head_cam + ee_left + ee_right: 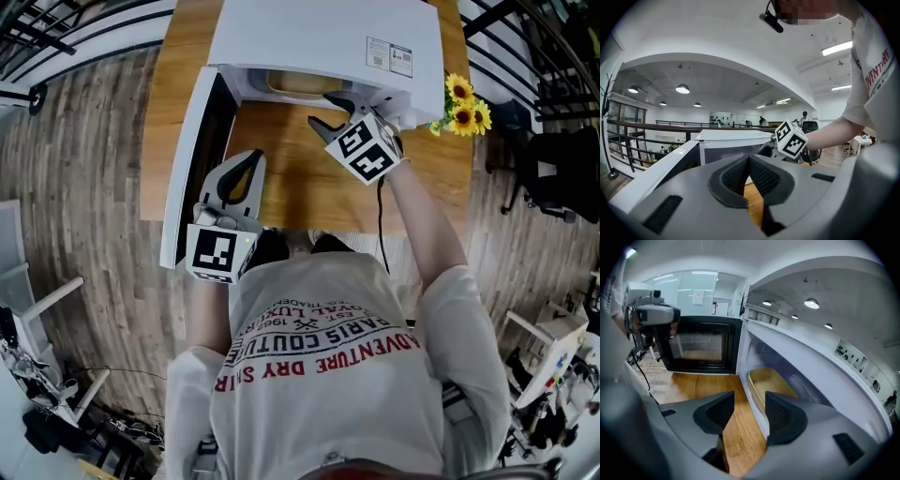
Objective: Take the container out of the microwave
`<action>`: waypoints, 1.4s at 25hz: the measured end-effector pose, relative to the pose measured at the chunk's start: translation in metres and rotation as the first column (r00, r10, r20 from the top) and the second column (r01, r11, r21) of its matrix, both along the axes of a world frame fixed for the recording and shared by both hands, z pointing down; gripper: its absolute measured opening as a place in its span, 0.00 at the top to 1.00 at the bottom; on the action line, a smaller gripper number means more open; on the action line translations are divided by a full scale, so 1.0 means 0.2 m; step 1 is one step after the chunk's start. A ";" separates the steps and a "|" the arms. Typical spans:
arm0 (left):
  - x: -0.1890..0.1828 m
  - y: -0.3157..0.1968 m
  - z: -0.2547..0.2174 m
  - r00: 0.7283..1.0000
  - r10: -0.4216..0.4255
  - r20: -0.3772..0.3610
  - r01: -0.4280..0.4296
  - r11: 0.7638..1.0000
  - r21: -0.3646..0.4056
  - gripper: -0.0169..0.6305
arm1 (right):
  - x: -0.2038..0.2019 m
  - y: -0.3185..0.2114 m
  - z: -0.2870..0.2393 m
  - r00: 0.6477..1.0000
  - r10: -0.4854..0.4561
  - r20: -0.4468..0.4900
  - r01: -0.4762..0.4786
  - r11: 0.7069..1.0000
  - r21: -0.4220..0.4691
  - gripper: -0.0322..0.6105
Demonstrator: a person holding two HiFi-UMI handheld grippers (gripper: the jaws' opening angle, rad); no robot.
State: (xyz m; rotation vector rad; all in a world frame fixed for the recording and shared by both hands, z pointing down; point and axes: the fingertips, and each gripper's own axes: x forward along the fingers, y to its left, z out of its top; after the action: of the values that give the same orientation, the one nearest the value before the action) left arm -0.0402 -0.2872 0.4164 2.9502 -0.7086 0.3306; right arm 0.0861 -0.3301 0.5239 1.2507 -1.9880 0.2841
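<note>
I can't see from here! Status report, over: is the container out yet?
Right gripper open, empty, at the microwave mouth. Left gripper shut, empty. Container not out, inside the microwave. Door open, path clear.

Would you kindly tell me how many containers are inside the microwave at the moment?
1: a tan container sits in the open microwave, just ahead of the open right gripper. Part of the microwave's inside is out of view, so another could be hidden.
</note>
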 end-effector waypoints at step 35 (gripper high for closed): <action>-0.07 0.03 -0.01 0.999 -0.044 -0.020 0.043 0.999 -0.015 0.95 | -0.11 0.03 0.20 0.966 -0.206 -0.156 0.194 0.977 -0.088 0.89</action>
State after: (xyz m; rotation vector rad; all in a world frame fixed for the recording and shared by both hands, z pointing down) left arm -0.0533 -0.2805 0.4135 2.9152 -0.7634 0.3000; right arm 0.0648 -0.3250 0.5635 0.9863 -1.9253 0.1467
